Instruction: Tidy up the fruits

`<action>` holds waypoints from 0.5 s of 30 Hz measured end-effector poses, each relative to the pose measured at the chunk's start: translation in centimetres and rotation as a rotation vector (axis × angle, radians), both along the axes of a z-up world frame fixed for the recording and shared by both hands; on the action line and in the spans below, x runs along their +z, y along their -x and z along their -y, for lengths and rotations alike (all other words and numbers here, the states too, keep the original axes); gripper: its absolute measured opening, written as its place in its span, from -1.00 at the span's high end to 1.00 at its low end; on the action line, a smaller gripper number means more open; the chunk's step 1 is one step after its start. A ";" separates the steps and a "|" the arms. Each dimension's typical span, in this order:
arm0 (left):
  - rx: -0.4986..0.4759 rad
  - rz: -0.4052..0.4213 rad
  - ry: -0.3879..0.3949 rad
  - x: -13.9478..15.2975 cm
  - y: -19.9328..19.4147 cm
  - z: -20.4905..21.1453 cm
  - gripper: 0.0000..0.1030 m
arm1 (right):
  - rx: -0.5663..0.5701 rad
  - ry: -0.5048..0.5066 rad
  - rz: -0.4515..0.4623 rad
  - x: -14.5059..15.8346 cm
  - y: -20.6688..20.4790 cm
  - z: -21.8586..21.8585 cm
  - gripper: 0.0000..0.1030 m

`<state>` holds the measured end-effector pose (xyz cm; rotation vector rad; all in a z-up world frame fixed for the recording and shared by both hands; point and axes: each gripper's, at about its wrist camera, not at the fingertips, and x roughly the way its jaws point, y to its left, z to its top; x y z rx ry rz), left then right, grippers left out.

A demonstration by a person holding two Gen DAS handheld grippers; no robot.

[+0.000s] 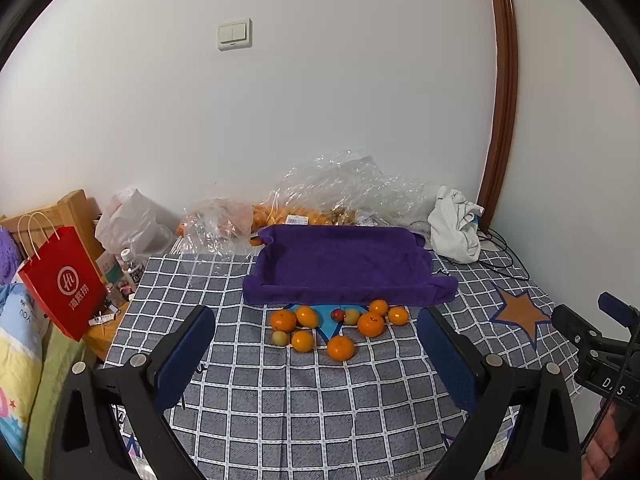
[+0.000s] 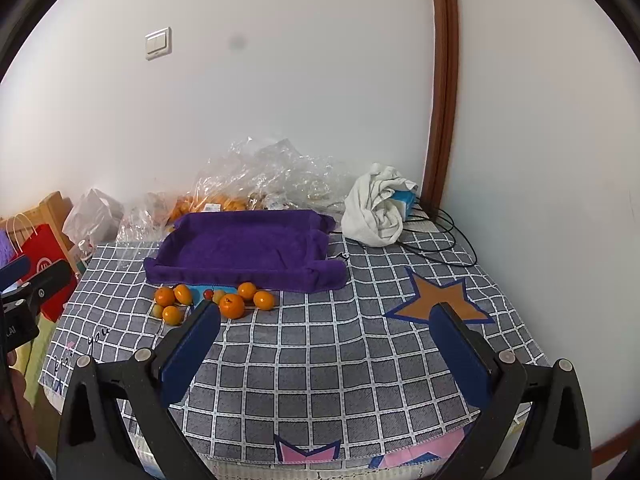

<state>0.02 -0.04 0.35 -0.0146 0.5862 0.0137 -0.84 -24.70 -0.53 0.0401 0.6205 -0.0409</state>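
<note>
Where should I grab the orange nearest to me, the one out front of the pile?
Grip the nearest orange across its round middle, coming from above and the near side; probably easiest, since its front and sides are clear and the other fruit sits behind it.

Count of items on the checked cloth (image 1: 280, 400):

- Oranges (image 1: 341, 348), loose: seven.
- Small yellow-green fruits (image 1: 280, 337): two.
- Small red fruit (image 1: 338, 314): one.
- Purple tray (image 1: 344, 266): one.
- Clear plastic bags (image 1: 340, 188) at the rear: at least two; the oranges inside cannot be counted.
- White cloth bundle (image 1: 456, 226): one.
- Red paper bag (image 1: 64, 284): one.
- Star patches (image 1: 520, 314) in the left view: one orange.
</note>
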 end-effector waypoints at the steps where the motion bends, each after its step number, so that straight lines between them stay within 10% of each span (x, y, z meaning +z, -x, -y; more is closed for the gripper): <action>1: 0.001 0.001 0.001 0.0 0.1 -0.1 -0.97 | 0.001 -0.001 -0.002 0.0 -0.1 0.0 -0.99; 15: 0.003 0.000 0.001 -0.4 0.3 -0.5 -0.97 | -0.001 0.004 -0.001 -0.1 -0.1 -0.1 -0.99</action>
